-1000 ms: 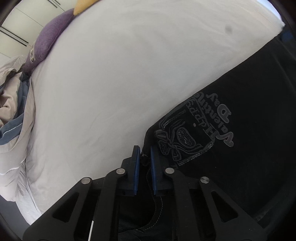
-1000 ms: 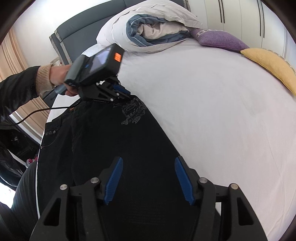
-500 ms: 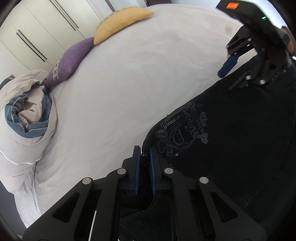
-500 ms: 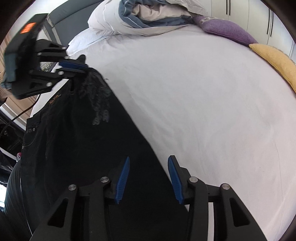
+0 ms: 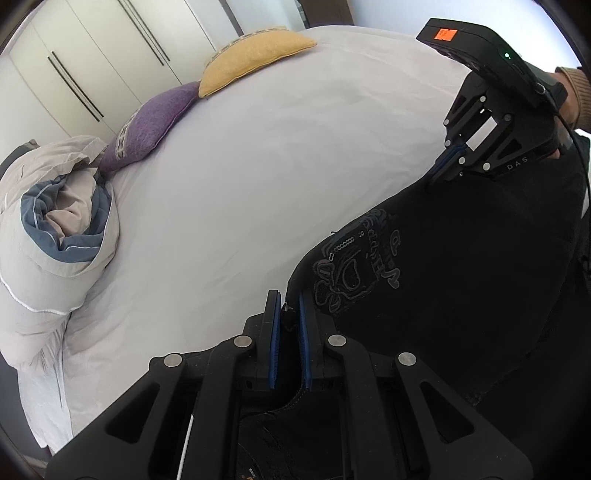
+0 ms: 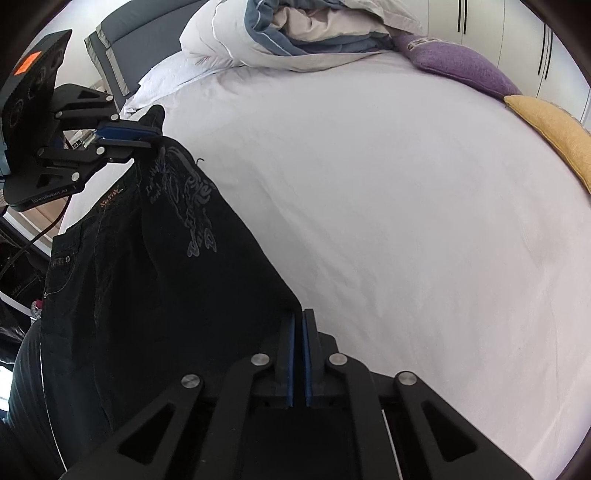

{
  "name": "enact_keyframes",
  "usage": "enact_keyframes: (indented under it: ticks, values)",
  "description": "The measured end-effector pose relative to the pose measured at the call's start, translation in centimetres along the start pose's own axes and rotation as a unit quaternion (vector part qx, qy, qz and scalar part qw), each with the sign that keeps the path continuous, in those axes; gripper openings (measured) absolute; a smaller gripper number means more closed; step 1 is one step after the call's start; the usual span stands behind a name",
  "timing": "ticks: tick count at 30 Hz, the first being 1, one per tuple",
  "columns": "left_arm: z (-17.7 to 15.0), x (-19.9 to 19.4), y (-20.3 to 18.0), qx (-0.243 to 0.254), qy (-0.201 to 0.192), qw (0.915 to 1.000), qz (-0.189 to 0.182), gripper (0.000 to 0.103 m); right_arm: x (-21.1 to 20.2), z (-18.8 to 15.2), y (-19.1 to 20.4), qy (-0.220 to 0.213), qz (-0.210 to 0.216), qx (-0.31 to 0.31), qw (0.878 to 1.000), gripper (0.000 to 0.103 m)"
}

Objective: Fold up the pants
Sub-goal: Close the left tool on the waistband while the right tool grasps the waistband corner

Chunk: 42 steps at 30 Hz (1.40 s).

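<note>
A: Left wrist view. The left tool [image 5: 287, 314] is clenched on a corner of the black pants [image 5: 461, 288], beside the embroidered print [image 5: 354, 258]. The right tool [image 5: 448, 162] pinches the far edge. The pants hang between the two over the near side of the bed [image 5: 295, 155].

B: Why grip that way?

A: Likely to keep one long edge taut so the fold lines up. The lower part of the pants runs out of frame, so how it hangs can't be told.

B: Right wrist view?

A: The right tool [image 6: 298, 332] is closed tight on a pants [image 6: 166, 277] edge; fabric covers the pad tips. The left tool [image 6: 147, 134] holds the waistband end raised. The duvet [image 6: 288, 33], purple cushion [image 6: 458, 62] and yellow cushion [image 6: 554, 129] sit well apart.

B: Hidden bits?

A: The legs drop off the bed's edge, dark on dark. Folded state unclear.
</note>
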State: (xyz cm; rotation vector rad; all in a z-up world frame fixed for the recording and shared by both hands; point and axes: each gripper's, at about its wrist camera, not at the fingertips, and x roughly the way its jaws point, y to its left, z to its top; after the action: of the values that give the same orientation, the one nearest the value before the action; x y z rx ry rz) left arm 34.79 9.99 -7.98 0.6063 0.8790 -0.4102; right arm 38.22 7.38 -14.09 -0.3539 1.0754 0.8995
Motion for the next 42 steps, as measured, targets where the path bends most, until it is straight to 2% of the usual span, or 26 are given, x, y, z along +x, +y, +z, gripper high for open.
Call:
enact_keyframes:
  ticks: [5,12,16,21,26,29,31,35,42]
  values:
    - [-0.2,-1.8,-0.2,-0.014,-0.012,0.9998,-0.002,0.008,-1.3,0.0,1.6,-0.028,-0.009,-0.002,1.000,0.004]
    - [-1.4,-4.4,-1.7,-0.009,-0.017,0.9998,-0.010,0.008,-3.0,-0.2,7.8,-0.055,-0.009,-0.043,0.998,0.004]
    - [-3.3,-6.5,-3.2,0.003,-0.015,0.9998,-0.009,0.008,-4.2,-1.6,11.6,-0.054,-0.026,-0.077,0.995,0.004]
    - [-7.1,-8.6,-4.8,0.014,-0.001,0.9999,0.002,0.008,-5.5,-5.0,16.4,-0.036,-0.051,-0.129,0.990,0.004]
    - [-11.6,-9.8,-7.3,0.033,0.022,0.9992,-0.003,0.008,-5.9,-8.5,21.6,-0.014,-0.086,-0.200,0.976,0.003]
    - [-13.8,-10.0,-10.2,0.069,0.034,0.9970,0.003,0.008,-4.9,-10.5,24.8,0.010,-0.125,-0.265,0.956,0.003]
    - [-15.4,-10.1,-11.7,0.083,0.039,0.9957,-0.002,0.009,-4.1,-12.0,26.7,0.026,-0.134,-0.301,0.944,0.003]
    - [-18.1,-10.4,-14.0,0.107,0.046,0.9932,-0.009,0.009,-3.4,-14.2,29.0,0.042,-0.145,-0.343,0.927,0.003]
    - [-22.6,-10.5,-18.6,0.211,0.057,0.9752,0.036,0.009,-2.5,-16.7,33.5,0.052,-0.149,-0.401,0.902,0.003]
